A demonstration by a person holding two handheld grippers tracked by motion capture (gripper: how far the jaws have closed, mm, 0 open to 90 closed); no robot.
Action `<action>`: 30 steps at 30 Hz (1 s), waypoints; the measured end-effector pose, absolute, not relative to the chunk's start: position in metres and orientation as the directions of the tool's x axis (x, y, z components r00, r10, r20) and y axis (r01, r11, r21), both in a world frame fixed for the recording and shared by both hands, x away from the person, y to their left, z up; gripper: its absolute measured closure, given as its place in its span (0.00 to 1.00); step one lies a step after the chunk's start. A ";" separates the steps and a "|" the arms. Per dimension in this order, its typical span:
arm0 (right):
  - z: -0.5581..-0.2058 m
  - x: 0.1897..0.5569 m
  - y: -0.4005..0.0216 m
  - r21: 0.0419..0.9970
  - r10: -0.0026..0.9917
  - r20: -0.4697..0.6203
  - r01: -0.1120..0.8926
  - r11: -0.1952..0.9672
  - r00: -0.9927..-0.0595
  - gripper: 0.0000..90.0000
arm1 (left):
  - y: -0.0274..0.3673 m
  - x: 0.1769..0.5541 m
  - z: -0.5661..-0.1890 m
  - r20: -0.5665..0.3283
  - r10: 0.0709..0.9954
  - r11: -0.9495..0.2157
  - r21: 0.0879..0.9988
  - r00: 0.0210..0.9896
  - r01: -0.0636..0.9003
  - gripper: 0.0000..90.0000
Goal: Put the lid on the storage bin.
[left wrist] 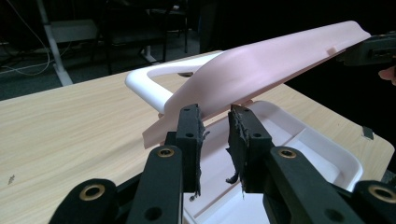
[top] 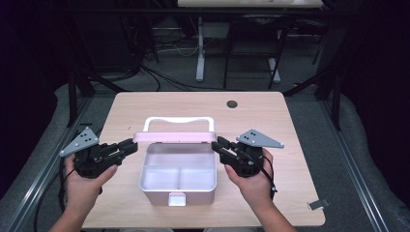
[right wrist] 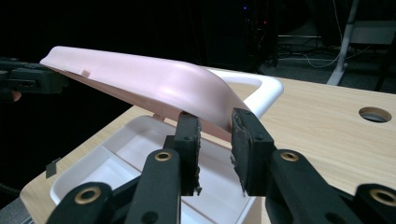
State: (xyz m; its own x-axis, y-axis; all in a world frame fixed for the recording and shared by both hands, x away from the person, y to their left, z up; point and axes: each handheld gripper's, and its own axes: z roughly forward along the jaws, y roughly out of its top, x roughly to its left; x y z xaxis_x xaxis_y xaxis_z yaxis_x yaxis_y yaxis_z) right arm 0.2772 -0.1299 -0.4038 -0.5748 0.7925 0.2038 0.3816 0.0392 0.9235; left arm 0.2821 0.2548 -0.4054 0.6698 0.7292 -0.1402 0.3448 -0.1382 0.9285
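Overhead, high view: we see a wooden table [top: 270,116] w/ a white box [top: 177,179] near its front edge, pink lid [top: 175,137] raised at the back, white handle [top: 178,120] behind it. We hold the left gripper [top: 131,144] at the lid's left end and the right gripper [top: 217,143] at its right end; jaw gap can't be read from here. A latch tab [top: 177,198] sits on the box's front wall; a round hole [top: 232,104] marks the tabletop farther back. Left gripper view: our jaws stand narrowly apart, w/ a gap between the pads [left wrist: 236,135]; the lid's near corner lies just past the tips, apparently not pinched. Box interior shows a divider [left wrist: 299,135]. Right gripper view: same arrangement, mirrored; jaws narrowly apart, pads [right wrist: 239,140] w/ a clear gap, lid corner just beyond them, tilted up over the open box; contact w/ the lid can't be confirmed.
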 end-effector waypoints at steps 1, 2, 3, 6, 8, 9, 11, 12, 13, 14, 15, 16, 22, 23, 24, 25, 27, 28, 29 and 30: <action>-0.404 0.276 -0.131 0.921 0.787 0.205 0.387 0.045 -0.582 0.81 | 0.255 0.281 -0.406 -0.143 0.728 -0.134 0.930 0.670 0.344 0.82; -0.405 0.275 -0.131 0.922 0.792 0.202 0.386 0.046 -0.577 0.81 | 0.255 0.281 -0.407 -0.145 0.726 -0.133 0.929 0.672 0.345 0.82; -0.406 0.274 -0.131 0.923 0.789 0.202 0.383 0.045 -0.580 0.81 | 0.255 0.280 -0.408 -0.149 0.724 -0.132 0.929 0.674 0.347 0.82; -0.410 0.271 -0.132 0.923 0.787 0.206 0.382 0.040 -0.582 0.81 | 0.256 0.278 -0.410 -0.147 0.720 -0.135 0.929 0.678 0.345 0.82; -0.412 0.268 -0.132 0.921 0.782 0.212 0.388 0.041 -0.586 0.81 | 0.256 0.276 -0.412 -0.141 0.719 -0.141 0.930 0.681 0.341 0.82; -0.414 0.267 -0.133 0.919 0.785 0.211 0.391 0.043 -0.582 0.81 | 0.256 0.274 -0.413 -0.137 0.720 -0.143 0.930 0.680 0.339 0.82; -0.417 0.265 -0.133 0.921 0.778 0.219 0.387 0.033 -0.589 0.81 | 0.256 0.272 -0.415 -0.130 0.720 -0.150 0.930 0.682 0.336 0.82; -0.417 0.264 -0.134 0.919 0.776 0.220 0.392 0.039 -0.591 0.81 | 0.256 0.272 -0.415 -0.128 0.720 -0.152 0.930 0.682 0.335 0.82; -0.419 0.263 -0.134 0.919 0.777 0.220 0.391 0.037 -0.589 0.82 | 0.256 0.271 -0.416 -0.125 0.722 -0.156 0.929 0.681 0.336 0.82; -0.420 0.262 -0.134 0.918 0.771 0.223 0.394 0.039 -0.596 0.82 | 0.256 0.270 -0.417 -0.124 0.721 -0.157 0.929 0.681 0.336 0.82; -0.421 0.261 -0.134 0.918 0.777 0.222 0.395 0.036 -0.588 0.82 | 0.256 0.268 -0.418 -0.127 0.721 -0.155 0.929 0.681 0.337 0.82; -0.422 0.260 -0.135 0.918 0.772 0.223 0.394 0.038 -0.595 0.82 | 0.256 0.267 -0.419 -0.128 0.718 -0.156 0.929 0.684 0.337 0.82; -0.429 0.254 -0.135 0.919 0.772 0.211 0.391 0.053 -0.600 0.84 | 0.258 0.264 -0.424 -0.130 0.711 -0.164 0.925 0.691 0.344 0.82; -0.430 0.253 -0.135 0.918 0.771 0.210 0.394 0.057 -0.601 0.84 | 0.258 0.263 -0.425 -0.128 0.711 -0.169 0.923 0.691 0.346 0.82; -0.431 0.252 -0.135 0.925 0.773 0.208 0.378 0.045 -0.600 0.84 | 0.258 0.262 -0.426 -0.128 0.711 -0.168 0.924 0.692 0.343 0.82; -0.430 0.251 -0.136 0.921 0.771 0.206 0.385 0.055 -0.603 0.84 | 0.258 0.261 -0.427 -0.130 0.708 -0.170 0.923 0.694 0.346 0.82; -0.430 0.249 -0.136 0.921 0.770 0.202 0.386 0.062 -0.605 0.85 | 0.259 0.260 -0.429 -0.131 0.708 -0.165 0.925 0.694 0.342 0.83; -0.430 0.248 -0.137 0.918 0.767 0.206 0.391 0.064 -0.608 0.85 | 0.260 0.259 -0.429 -0.132 0.707 -0.167 0.923 0.695 0.345 0.83; -0.430 0.247 -0.137 0.917 0.769 0.204 0.392 0.066 -0.606 0.85 | 0.260 0.258 -0.430 -0.138 0.706 -0.158 0.926 0.695 0.344 0.83; -0.431 0.247 -0.137 0.921 0.771 0.204 0.385 0.058 -0.604 0.85 | 0.260 0.257 -0.430 -0.139 0.705 -0.160 0.924 0.696 0.347 0.83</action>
State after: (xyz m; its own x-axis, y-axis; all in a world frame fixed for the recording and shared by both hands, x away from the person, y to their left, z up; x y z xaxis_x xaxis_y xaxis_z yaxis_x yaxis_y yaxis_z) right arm 0.2467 -0.1365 -0.4310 -0.6037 0.7707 0.2038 0.3854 0.0584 0.9209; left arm 0.2574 0.2605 -0.4302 0.6956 0.7048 -0.1389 0.3469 -0.1602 0.9241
